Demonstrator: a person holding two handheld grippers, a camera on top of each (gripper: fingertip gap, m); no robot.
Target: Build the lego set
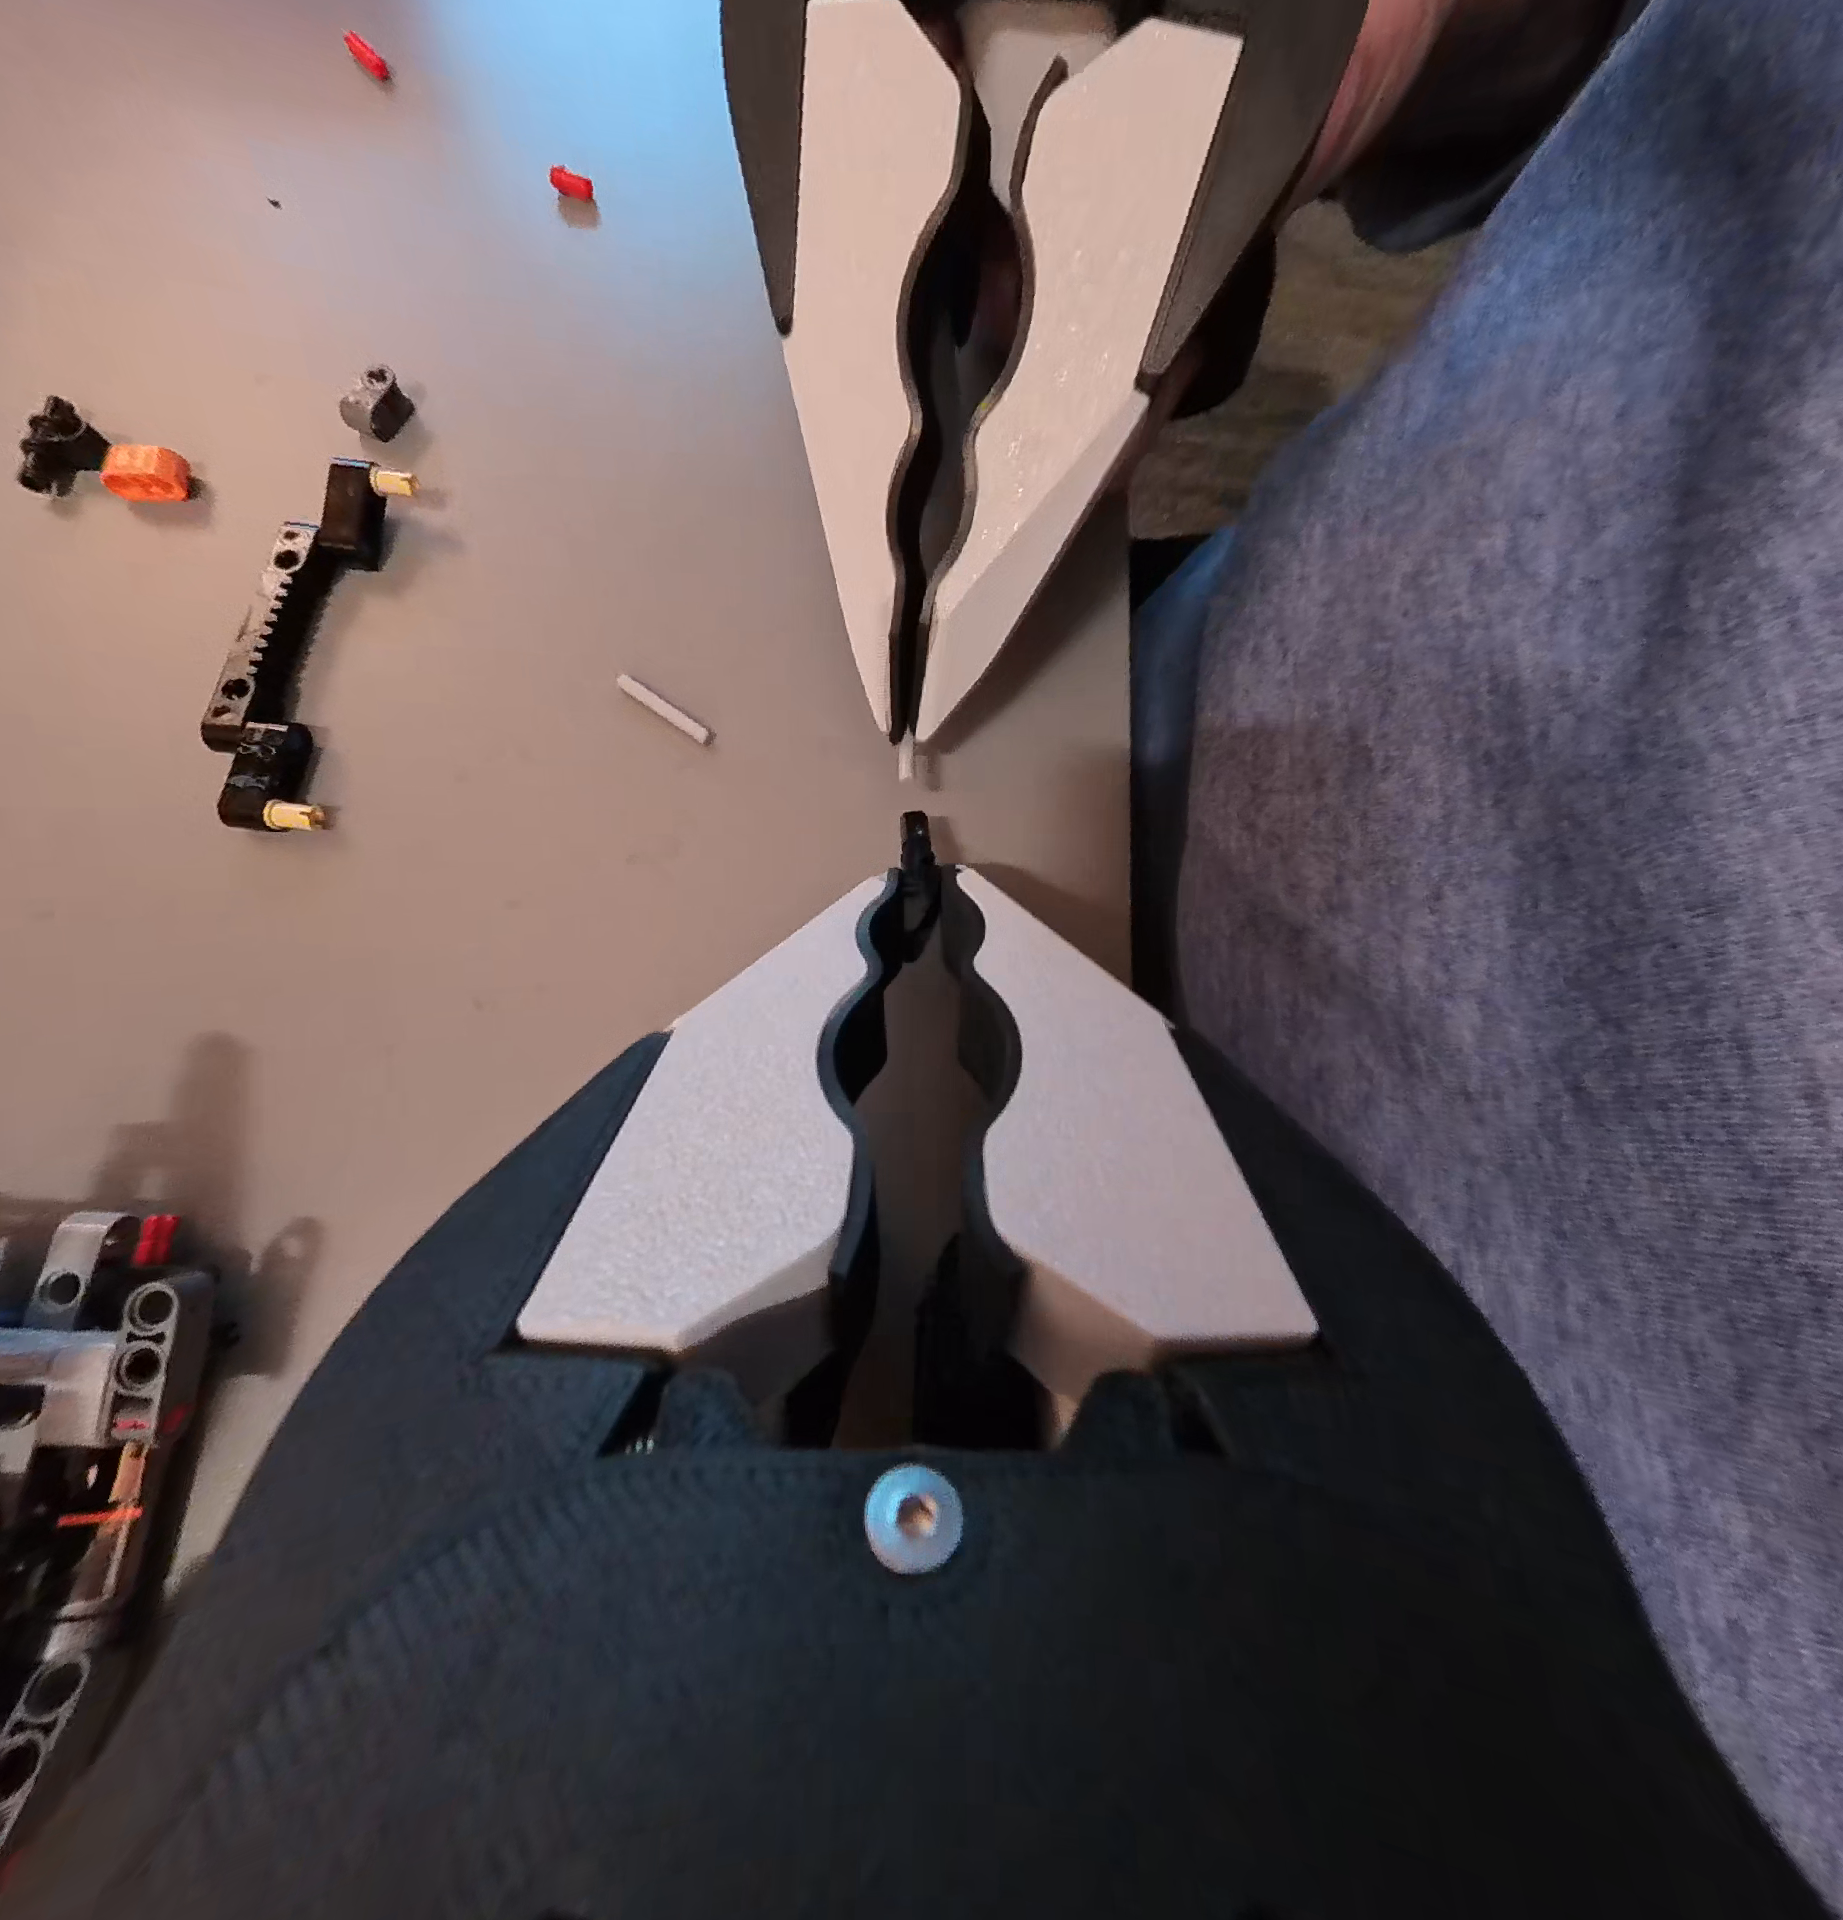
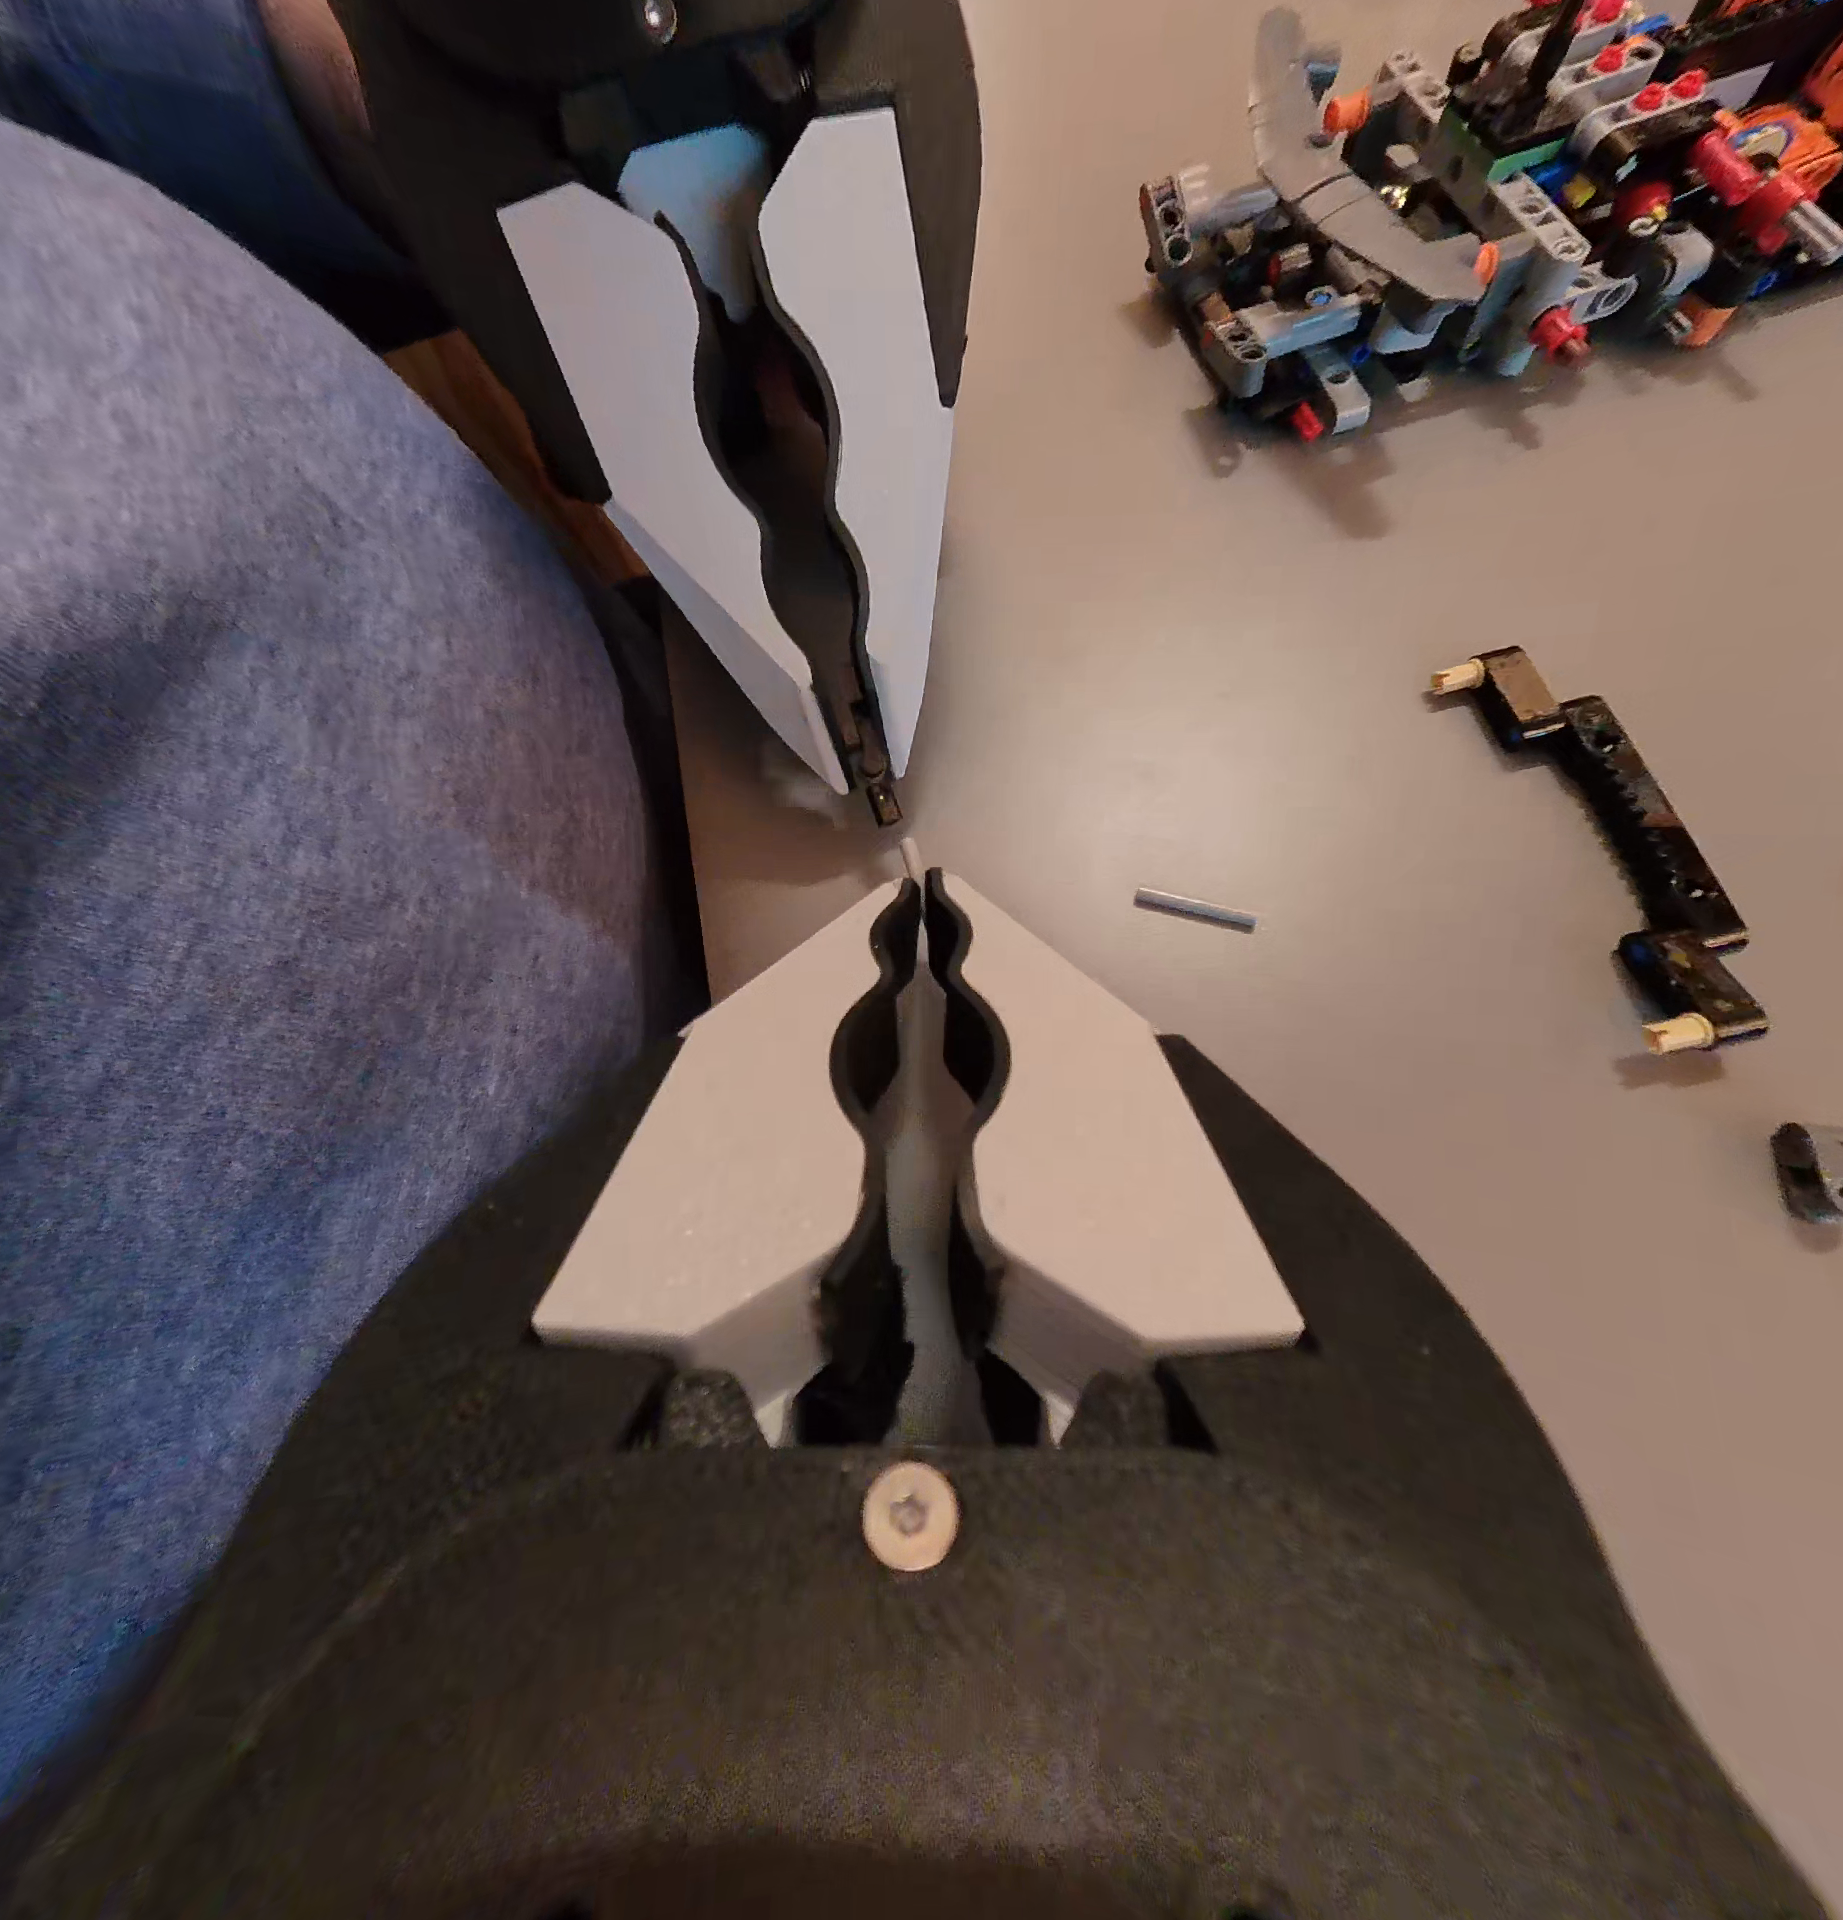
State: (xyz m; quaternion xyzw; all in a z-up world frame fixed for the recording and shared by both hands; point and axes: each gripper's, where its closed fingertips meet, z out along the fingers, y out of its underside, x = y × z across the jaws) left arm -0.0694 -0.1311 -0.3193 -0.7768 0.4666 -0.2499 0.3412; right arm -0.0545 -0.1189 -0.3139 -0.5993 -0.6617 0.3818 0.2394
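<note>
Grippers tip to tip: left gripper [image 1: 915,878] on black connector [image 1: 913,840], right gripper [image 2: 919,881] on pale axle [image 2: 909,856], over table edge [image 1: 1127,727]

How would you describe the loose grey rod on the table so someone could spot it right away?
Start at the long black toothed bar lying on the table, then look towards the two gripper tips meeting at the table's near edge. The grey rod lies alone between them. It is the only thin, plain stick there; the other loose pieces are chunkier.
</note>
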